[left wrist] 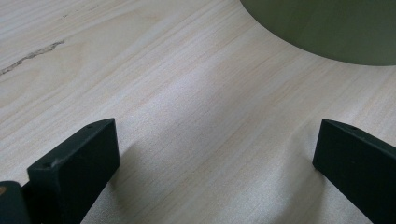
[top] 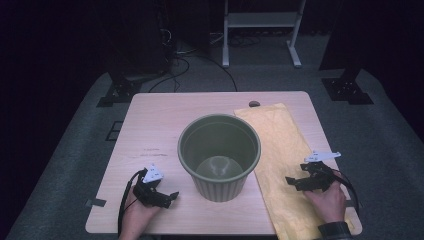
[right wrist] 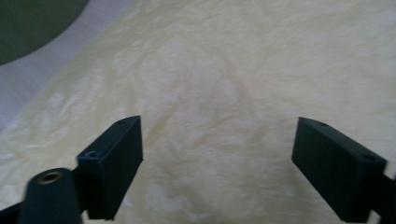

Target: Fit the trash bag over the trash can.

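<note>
- The right gripper (top: 300, 183) hovers low over the yellow padded envelope (top: 280, 150), jaws well apart with nothing between them; its own view shows crinkled paper (right wrist: 219, 93) beneath the gap.
- The left gripper (top: 167, 197) sits near the front left corner of the tabletop (top: 150, 120), jaws spread wide over bare wood (left wrist: 187, 116), holding nothing.
- The envelope lies flat along the right side of the tabletop, running from near the back edge to the front edge, its front end seeming to overhang; its long left edge lies just beside the green pot (top: 219, 155).
- I judge it light, soft and floppy, slightly slick; pinched flat it will sag. The overhanging front end or the right long edge looks the easiest hold.
- The pot stands mid-table, probably light plastic and easily nudged.
- Open room lies right of and above the envelope; leftward the pot blocks a sliding move.
</note>
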